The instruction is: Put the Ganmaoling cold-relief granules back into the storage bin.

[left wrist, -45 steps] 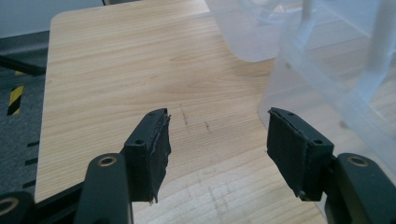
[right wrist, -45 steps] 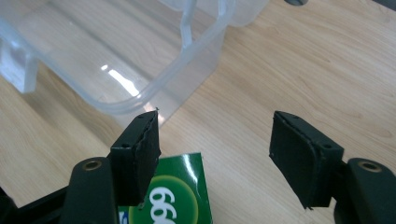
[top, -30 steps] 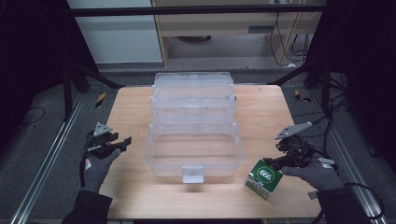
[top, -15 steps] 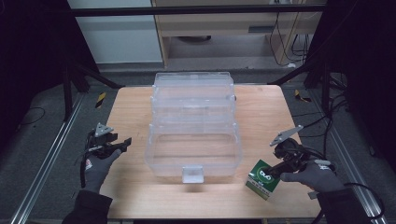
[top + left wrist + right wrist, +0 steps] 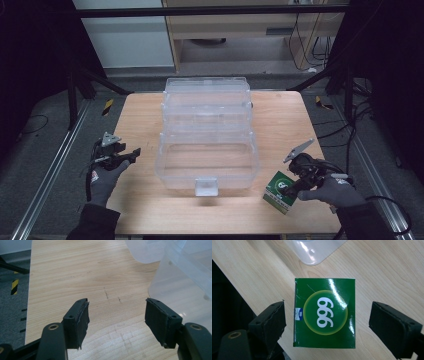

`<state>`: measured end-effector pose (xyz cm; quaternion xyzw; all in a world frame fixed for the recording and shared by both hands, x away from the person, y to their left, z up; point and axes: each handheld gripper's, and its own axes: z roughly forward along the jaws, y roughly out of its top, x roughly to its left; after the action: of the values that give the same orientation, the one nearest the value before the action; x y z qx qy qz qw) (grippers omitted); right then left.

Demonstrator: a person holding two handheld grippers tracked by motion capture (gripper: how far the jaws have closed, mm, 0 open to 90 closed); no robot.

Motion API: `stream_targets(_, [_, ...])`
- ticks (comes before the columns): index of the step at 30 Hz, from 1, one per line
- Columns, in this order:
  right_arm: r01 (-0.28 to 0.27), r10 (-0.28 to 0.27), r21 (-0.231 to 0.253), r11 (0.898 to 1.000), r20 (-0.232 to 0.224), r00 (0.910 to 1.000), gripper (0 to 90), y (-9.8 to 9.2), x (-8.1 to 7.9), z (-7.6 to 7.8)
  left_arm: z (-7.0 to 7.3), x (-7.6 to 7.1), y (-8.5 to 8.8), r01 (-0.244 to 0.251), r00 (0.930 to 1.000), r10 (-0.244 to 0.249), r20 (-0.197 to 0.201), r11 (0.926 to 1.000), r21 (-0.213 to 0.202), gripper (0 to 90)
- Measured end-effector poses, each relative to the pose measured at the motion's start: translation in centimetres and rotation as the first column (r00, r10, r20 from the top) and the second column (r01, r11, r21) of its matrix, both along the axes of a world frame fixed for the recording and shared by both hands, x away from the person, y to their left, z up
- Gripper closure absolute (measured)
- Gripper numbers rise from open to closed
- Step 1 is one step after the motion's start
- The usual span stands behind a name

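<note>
The right gripper (image 5: 327, 320) has just been opening, jaws wide astride the green box (image 5: 325, 313), pads clear; the left gripper (image 5: 117, 315) gapes at the clear bin's (image 5: 207, 150) nine o'clock.

Right gripper (image 5: 327, 322) looks straight down on a green box (image 5: 325, 313) lying flat on the wooden table (image 5: 387, 272). Box top carries a yellow-rimmed green disc with white "999"; a small white and blue label sits at its left edge. The jaws have just been opening and stand wide, one either side of the box, a gap of table showing between each pad and the box. A rounded corner of a clear plastic bin (image 5: 317, 251) lies beyond the box, apart from it. Dark floor past the table edge at left.
</note>
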<state>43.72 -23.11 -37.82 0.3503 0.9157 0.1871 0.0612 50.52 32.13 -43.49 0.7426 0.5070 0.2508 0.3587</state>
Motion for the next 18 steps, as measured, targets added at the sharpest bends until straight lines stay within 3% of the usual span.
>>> stream_targets(18, [-0.021,0.017,-0.063,0.998,-0.061,0.998,6.8,1.0,0.1,-1.7,-0.1,0.0,0.1,-0.001,1.0,0.001,-0.007,1.0,0.006,33.6])
